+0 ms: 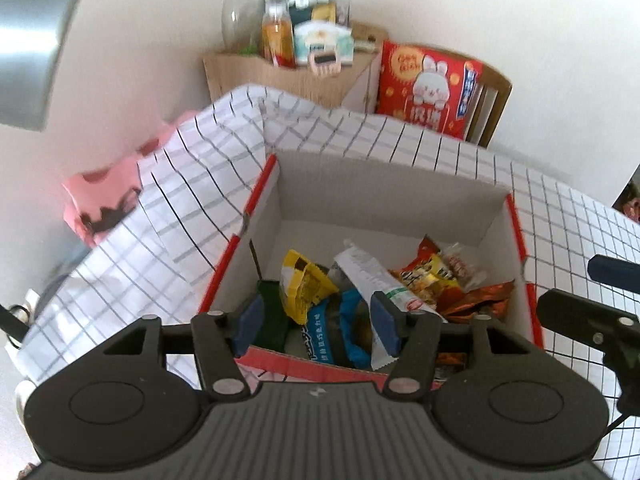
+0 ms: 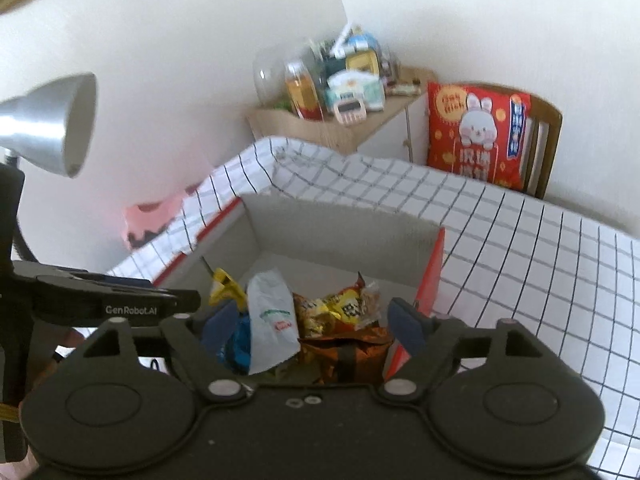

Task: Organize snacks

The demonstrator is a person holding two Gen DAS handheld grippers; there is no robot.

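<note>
Both the left tongs [image 1: 318,326] and the right tongs [image 2: 314,326] gape wide with nothing held, above the red-edged cardboard box [image 1: 384,188] on the checked table [image 1: 560,216]. Inside lie snack packets [image 1: 434,276], their print unreadable. "GenRobot.AI" marks the left tongs in the right view.

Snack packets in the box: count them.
5 visible in the box: yellow packet left, blue packet below it, white packet centre, orange-red packet right, brown packet beneath. More may be hidden.
</note>
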